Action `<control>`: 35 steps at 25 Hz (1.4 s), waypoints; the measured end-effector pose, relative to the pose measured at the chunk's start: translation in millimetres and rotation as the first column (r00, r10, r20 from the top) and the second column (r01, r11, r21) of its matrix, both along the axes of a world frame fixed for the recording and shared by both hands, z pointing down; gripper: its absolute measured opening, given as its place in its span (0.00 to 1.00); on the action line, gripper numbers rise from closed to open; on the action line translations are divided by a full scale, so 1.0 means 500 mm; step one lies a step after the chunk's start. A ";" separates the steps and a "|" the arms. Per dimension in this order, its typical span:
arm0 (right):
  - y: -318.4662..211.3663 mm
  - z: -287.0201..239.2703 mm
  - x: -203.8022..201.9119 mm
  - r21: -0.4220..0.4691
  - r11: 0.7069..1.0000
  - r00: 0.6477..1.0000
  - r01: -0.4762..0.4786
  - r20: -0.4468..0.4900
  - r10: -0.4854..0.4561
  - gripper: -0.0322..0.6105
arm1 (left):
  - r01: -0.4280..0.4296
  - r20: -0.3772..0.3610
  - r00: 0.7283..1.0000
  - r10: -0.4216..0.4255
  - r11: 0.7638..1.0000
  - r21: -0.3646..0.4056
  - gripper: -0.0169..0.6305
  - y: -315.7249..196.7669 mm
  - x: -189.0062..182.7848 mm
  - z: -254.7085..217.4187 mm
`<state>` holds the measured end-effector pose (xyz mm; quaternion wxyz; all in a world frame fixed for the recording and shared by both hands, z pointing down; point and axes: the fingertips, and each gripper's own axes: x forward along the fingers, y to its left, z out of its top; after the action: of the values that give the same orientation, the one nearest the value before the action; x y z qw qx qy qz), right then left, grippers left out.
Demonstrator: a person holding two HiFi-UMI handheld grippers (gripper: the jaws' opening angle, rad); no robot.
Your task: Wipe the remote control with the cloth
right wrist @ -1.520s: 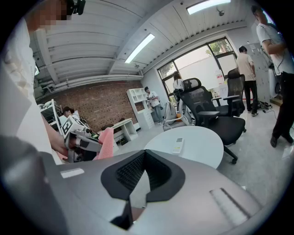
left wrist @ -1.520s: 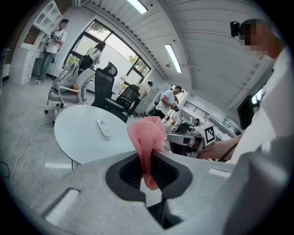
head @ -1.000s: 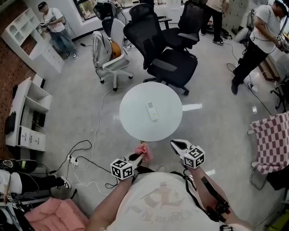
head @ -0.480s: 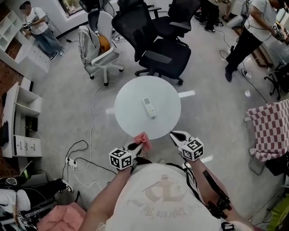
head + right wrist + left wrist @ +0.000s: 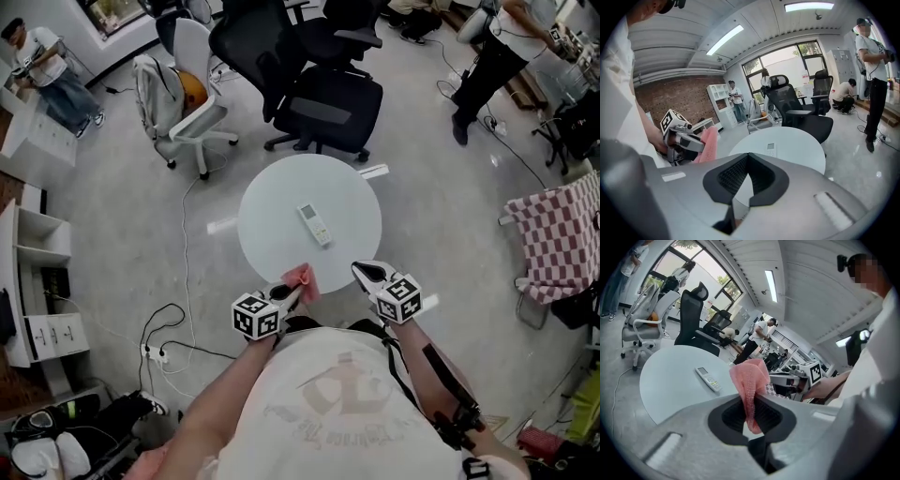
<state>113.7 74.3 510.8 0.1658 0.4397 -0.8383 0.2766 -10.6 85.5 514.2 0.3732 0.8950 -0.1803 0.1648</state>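
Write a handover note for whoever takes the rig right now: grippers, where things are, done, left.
Left gripper: shut on the pink cloth, which hangs bunched out of the jaws, at the near edge of the round table.
Right gripper: shut, empty, also at the near edge.
Remote control: face up near the table's middle, untouched, clear of both grippers.
Done: cloth is in hand.
Left: bring the cloth to the remote and wipe it; the right gripper could probably steady it.
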 end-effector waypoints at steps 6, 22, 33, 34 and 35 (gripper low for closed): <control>-0.030 0.025 -0.026 -0.039 0.998 0.997 -0.051 -0.061 0.049 0.06 | -0.049 -0.012 0.999 0.048 0.999 -0.020 0.05 -0.037 -0.027 0.012; -0.103 0.147 -0.043 -0.176 0.977 0.982 -0.121 -0.164 0.092 0.06 | -0.066 0.040 0.997 0.069 0.994 -0.081 0.05 -0.120 -0.036 0.057; -0.147 0.250 -0.032 -0.267 0.950 0.970 -0.165 -0.219 0.107 0.20 | -0.104 0.111 0.987 0.119 0.985 -0.136 0.05 -0.195 0.003 0.118; -0.152 0.256 -0.032 -0.273 0.946 0.968 -0.173 -0.223 0.112 0.24 | -0.105 0.113 0.986 0.121 0.985 -0.140 0.05 -0.200 0.007 0.120; -0.155 0.263 -0.035 -0.281 0.943 0.968 -0.176 -0.224 0.114 0.28 | -0.106 0.115 0.986 0.123 0.984 -0.145 0.05 -0.204 0.010 0.122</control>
<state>96.4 -3.4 642.4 0.2948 0.4963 -0.7305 0.3649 -5.4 -16.3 575.0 0.4124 0.8639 -0.1392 0.2534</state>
